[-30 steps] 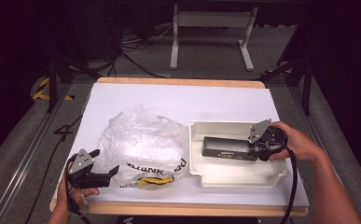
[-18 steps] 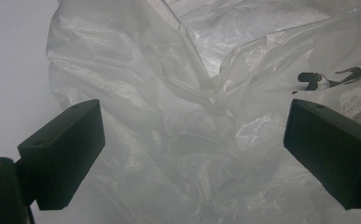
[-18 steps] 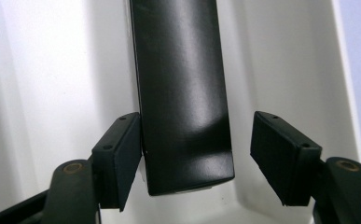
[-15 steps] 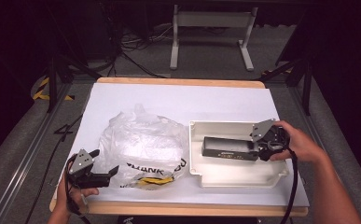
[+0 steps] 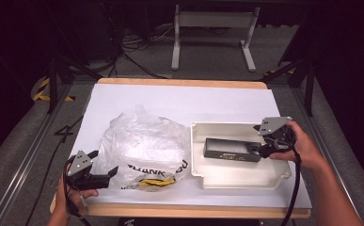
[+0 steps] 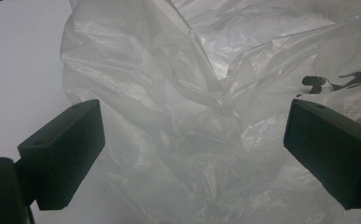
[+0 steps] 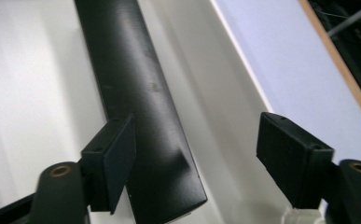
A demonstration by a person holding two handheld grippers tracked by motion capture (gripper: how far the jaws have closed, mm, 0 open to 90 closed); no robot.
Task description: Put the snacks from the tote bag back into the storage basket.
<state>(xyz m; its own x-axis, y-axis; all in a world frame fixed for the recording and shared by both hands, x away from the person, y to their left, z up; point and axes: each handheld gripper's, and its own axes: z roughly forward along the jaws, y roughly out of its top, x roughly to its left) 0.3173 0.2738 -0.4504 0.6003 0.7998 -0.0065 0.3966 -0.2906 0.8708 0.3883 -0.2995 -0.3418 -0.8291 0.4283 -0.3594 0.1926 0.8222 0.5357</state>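
Two spread tools: left tool [image 5: 105,173] facing crumpled plastic bag [image 5: 144,143], right tool [image 5: 256,149] astride black bar [image 5: 231,149] in white tray [image 5: 238,176].

tongs [image 6: 192,154] spread wide | crumpled plastic bag [image 6: 206,93] between — white table [image 6: 19,56]

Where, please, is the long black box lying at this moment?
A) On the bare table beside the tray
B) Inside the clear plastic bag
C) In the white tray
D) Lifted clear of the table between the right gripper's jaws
C: the long black box lies flat on the floor of the white tray, with the right gripper open at its end and its jaws not closed on the box.
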